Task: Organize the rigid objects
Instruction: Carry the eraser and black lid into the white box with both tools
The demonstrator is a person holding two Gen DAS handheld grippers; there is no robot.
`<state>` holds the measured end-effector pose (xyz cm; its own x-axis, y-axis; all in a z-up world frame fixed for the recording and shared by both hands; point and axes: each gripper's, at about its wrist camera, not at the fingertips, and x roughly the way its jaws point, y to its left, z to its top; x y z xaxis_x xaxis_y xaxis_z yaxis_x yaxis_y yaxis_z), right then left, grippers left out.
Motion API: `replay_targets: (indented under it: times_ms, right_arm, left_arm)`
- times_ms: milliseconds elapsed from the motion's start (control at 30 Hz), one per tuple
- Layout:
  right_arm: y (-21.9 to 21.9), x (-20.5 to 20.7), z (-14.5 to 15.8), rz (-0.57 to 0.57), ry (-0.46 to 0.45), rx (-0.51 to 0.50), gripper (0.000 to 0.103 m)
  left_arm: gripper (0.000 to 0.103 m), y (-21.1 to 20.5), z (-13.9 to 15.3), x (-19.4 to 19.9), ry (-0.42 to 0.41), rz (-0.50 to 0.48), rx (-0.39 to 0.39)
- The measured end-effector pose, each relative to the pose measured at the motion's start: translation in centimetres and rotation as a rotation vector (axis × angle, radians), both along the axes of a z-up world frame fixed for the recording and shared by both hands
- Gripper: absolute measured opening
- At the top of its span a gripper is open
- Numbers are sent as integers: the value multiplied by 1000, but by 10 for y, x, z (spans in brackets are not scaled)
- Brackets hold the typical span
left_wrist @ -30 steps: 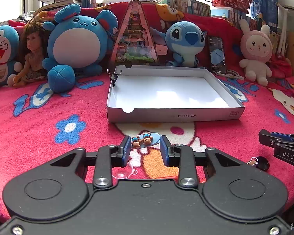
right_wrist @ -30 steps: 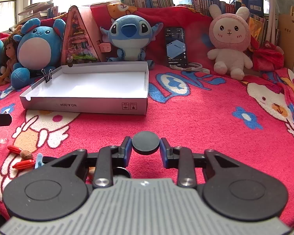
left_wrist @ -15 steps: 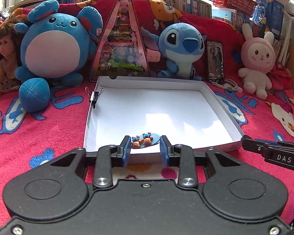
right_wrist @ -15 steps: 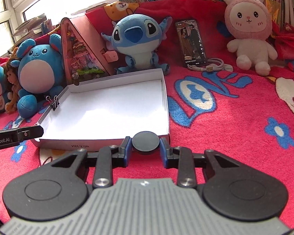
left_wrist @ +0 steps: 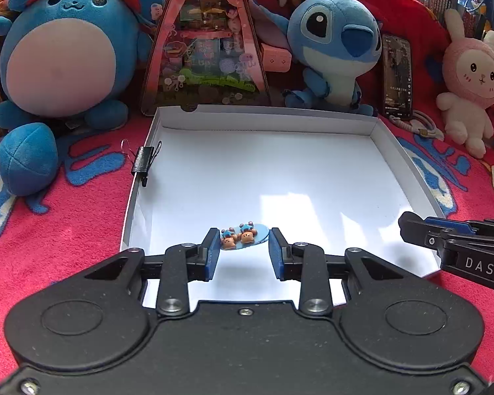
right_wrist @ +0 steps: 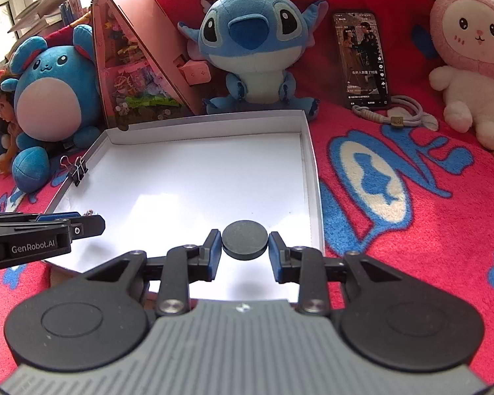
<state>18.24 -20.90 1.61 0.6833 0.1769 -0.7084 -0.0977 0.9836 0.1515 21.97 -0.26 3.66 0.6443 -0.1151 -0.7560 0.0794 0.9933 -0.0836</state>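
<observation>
A shallow white cardboard box lies open on the red blanket; it also shows in the right wrist view. My left gripper is shut on a small blue clip with two brown bear figures and holds it over the box's near left part. My right gripper is shut on a flat black round disc and holds it over the box's near right part. Each gripper shows at the edge of the other's view: the right one, the left one.
A black binder clip grips the box's left wall. Behind the box stand a blue round plush, a pink triangular toy house, a Stitch plush, a phone with a cable, and a pink rabbit plush.
Both grippers have moved forward from above the blanket to above the inside of the white box, each still holding its object.
</observation>
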Motion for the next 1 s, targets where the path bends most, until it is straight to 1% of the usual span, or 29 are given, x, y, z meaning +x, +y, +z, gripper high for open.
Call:
replay_targets:
  times_ms: [133,300,367,567,767,1000]
  right_arm:
    - [6,14,-7,-4,28,-10,36]
    - [14,21,-13,5,43,-39,36]
    - [16,23,-15,8,47,-47,36]
    - [18,26,-21,5,57,-65,36]
    - [19,26,-22,7,51,-86,36]
    - [21,24,-22,12,41,-99,36]
  left_arm:
    - [31,-5,-8,10,10,5,28]
    - [31,-8,-15,13,20,4,43]
    - [31,-11,-16,13,9,1,63]
    - [31,-14,-17,11,-4,-4,83]
    - [31,-18,-17,10,-14,-6,105]
    - [31,-19,-18,10,-18,1,111]
